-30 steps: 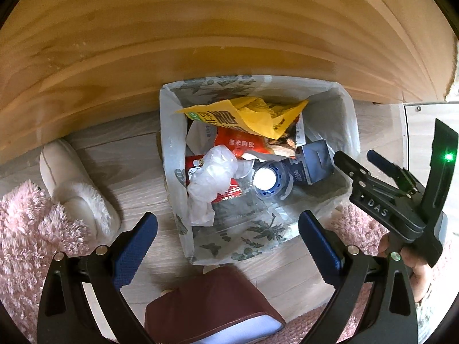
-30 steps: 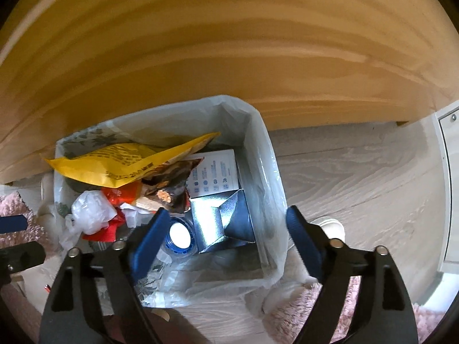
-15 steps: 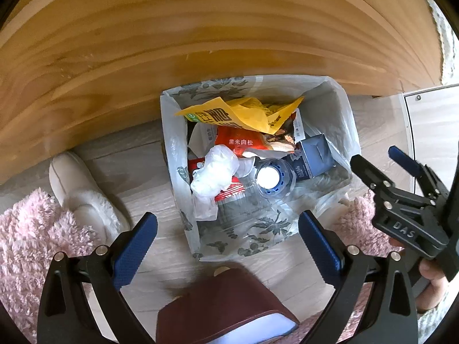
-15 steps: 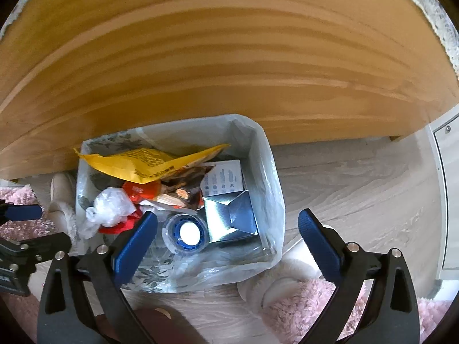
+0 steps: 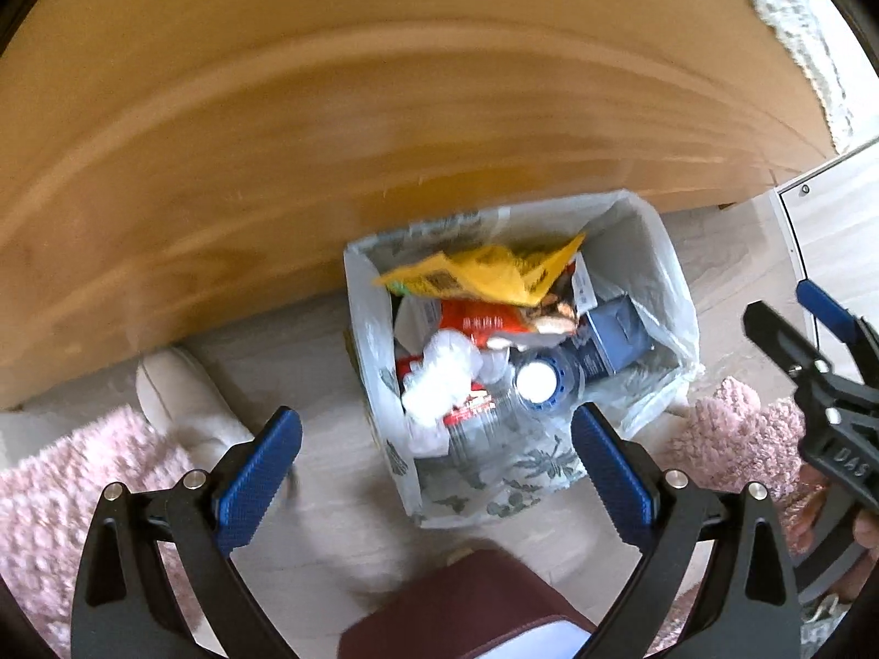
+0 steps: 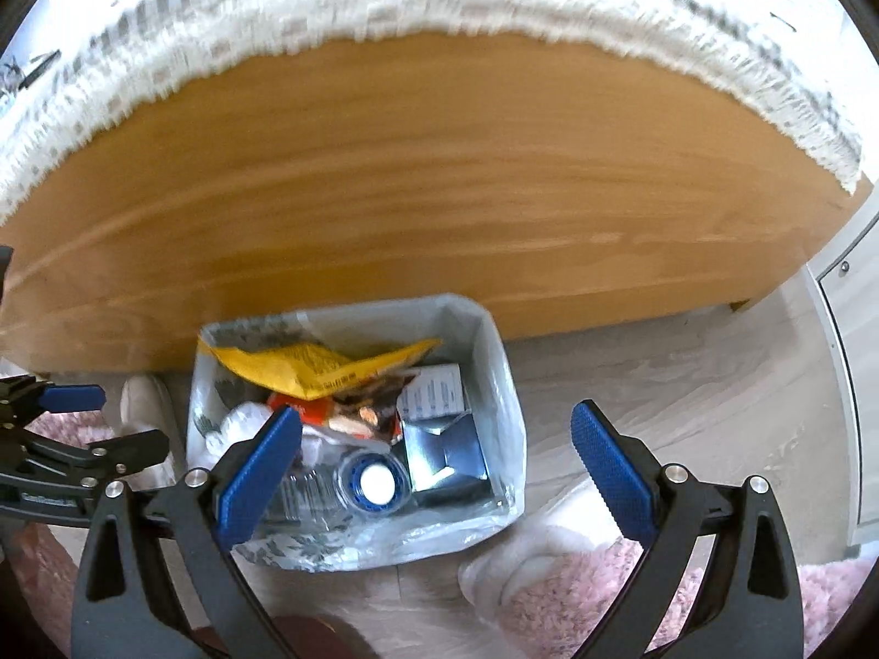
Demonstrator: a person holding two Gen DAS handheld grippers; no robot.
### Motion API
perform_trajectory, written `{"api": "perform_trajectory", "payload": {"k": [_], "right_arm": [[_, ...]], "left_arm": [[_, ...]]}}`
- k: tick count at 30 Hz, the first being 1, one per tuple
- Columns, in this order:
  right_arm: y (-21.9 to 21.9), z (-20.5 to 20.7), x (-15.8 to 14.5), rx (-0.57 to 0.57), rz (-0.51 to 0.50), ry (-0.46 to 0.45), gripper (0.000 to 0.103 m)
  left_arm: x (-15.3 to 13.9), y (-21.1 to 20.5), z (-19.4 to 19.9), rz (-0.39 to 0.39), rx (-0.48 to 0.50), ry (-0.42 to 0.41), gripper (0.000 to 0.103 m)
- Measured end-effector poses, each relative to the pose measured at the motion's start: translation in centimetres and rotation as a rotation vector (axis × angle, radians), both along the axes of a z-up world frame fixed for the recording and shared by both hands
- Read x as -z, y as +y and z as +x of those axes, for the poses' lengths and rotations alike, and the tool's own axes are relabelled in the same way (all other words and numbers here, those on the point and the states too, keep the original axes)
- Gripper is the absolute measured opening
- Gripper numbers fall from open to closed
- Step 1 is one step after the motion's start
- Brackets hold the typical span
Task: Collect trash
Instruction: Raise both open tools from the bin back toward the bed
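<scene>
My right gripper [image 6: 434,472] has just opened wide, nothing in it. My left gripper [image 5: 437,475] is wide apart and empty too. Below both, the lined trash bin [image 6: 502,379] on the floor holds a yellow wrapper [image 6: 307,365], a bottle [image 6: 373,486] and a blue box [image 6: 448,450].

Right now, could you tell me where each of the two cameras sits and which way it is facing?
Left wrist: on the left gripper, facing steeply down at the lined trash bin by the wooden panel; own open fingers, plus the right gripper and a hand at right.
Right wrist: on the right gripper, facing down at the bin from the other side; own open fingers, left gripper at left.
Shared: bin, yellow wrapper, bottle cap, panel.
</scene>
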State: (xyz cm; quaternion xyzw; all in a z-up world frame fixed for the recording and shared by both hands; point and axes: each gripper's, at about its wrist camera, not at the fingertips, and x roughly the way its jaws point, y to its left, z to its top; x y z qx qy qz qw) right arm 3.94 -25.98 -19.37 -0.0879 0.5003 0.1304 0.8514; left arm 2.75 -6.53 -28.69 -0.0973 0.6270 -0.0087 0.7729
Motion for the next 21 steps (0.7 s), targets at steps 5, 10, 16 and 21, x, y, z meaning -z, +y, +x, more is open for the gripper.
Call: {"api": "perform_trajectory", "payload": {"k": [5, 10, 16, 21], "right_arm": [[-0.7, -0.7, -2.7, 0.005, 0.059, -0.108, 0.094], [-1.3, -1.3, -6.0, -0.006, 0.093, -0.245, 0.095], [-2.1, -2.0, -9.9, -0.013, 0.138, -0.405, 0.095], [-3.2, -2.2, -12.3, 0.009, 0.175, -0.492, 0.095]], "left_arm": [[-2.7, -0.5, 0.0, 0.012, 0.028, -0.108, 0.095], [-6.7, -0.4, -0.5, 0.023, 0.032, -0.292, 0.095], [-10.0, 0.1, -1.1, 0.033, 0.026, -0.439, 0.095], [-12.0, 0.1, -1.5, 0.074, 0.034, -0.529, 0.095]]}}
